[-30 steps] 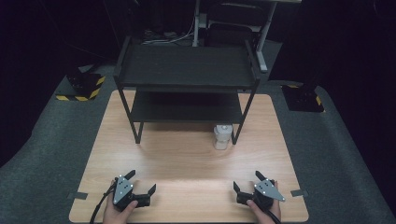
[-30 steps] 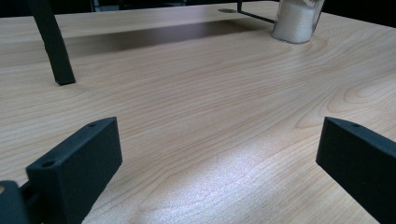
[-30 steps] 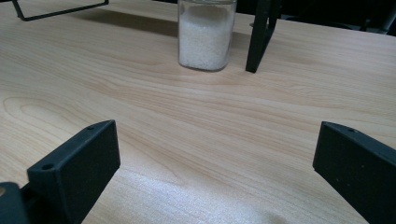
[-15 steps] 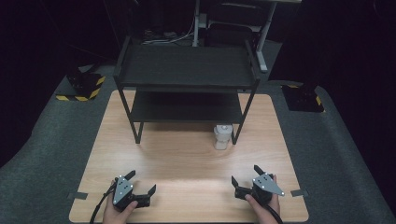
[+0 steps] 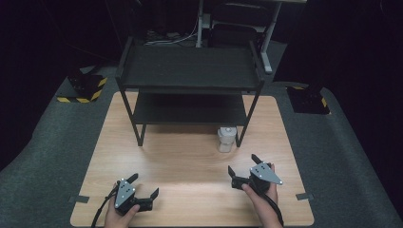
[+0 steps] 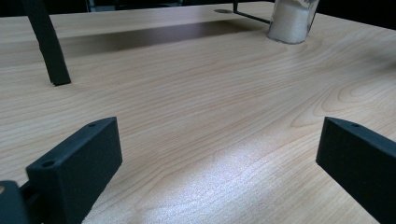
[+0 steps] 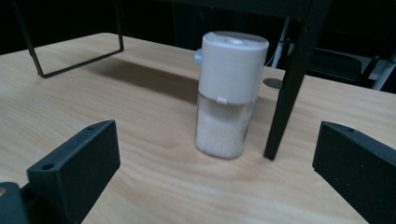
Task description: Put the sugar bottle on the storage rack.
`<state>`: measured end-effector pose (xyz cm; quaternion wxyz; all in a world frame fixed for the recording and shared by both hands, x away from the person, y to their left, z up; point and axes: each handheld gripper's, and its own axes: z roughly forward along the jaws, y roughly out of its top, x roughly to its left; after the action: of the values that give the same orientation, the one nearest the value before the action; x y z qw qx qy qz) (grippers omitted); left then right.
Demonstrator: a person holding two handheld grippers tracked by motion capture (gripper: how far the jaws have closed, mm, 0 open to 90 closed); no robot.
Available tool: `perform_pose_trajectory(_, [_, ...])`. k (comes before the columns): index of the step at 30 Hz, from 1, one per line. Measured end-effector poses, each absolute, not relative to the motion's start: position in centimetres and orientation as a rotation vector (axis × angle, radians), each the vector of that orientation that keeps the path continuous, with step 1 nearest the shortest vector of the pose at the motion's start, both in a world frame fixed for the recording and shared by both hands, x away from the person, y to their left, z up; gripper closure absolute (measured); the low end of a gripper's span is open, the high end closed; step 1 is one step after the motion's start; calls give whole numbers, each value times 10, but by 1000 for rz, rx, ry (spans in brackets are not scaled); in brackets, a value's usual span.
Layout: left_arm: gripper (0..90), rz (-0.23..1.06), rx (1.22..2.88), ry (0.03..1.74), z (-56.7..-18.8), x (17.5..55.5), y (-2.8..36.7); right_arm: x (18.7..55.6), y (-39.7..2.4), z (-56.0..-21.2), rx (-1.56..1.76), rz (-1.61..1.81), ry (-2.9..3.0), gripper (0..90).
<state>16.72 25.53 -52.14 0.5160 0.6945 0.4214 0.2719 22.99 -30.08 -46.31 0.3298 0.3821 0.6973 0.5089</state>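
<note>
Standing on grey carpet, the wooden tabletop (image 5: pixel 190 156) carries a black two-tier shelf rack (image 5: pixel 189 71) across its far half, the rack's four thin legs planted on the wood. The lower shelf (image 5: pixel 190 108) sits well above the tabletop, leaving open space beneath it.

Near the tabletop's near left corner the left tongs (image 5: pixel 143 189) rest low in the person's left hand (image 5: pixel 121 216), jaws spread wide with nothing between them; in the left gripper view bare wood lies between the two black jaws. Toward the near right corner the right tongs (image 5: pixel 243 166) are held in the right hand (image 5: pixel 261 197), likewise spread wide and empty, pointing at the rack's front right leg (image 5: pixel 242 123).

A small jar (image 5: pixel 226 138) stands upright on the tabletop just beside that front right leg, on its inner side. In the right gripper view the jar (image 7: pixel 229 93) has a white cap over a clear body filled with white grains, and it sits centred between the open jaws but apart from them.
</note>
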Motion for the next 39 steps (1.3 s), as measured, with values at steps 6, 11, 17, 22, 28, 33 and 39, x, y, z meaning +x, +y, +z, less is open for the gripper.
perform_pose_trajectory(6, [4,649,1668,1011,-521,168,256,245,-289,-458,1006,1334,1809,8])
perform_pose_trajectory(11, [4,643,1669,1010,-521,168,257,260,-277,-457,1032,1329,1794,9])
perform_pose_trajectory(17, [4,638,1668,1007,-521,169,258,276,-263,-465,1074,1318,1779,15])
perform_pose_trajectory(22, [4,635,1667,1004,-522,169,258,285,-250,-474,1080,1301,1747,26])
perform_pose_trajectory(28, [4,633,1668,1002,-522,169,259,294,-239,-480,1122,1283,1701,62])
perform_pose_trajectory(33, [4,632,1667,1001,-522,169,259,299,-235,-483,1153,1279,1685,92])
perform_pose_trajectory(39, [4,632,1667,1000,-522,169,259,306,-231,-489,1177,1264,1660,130])
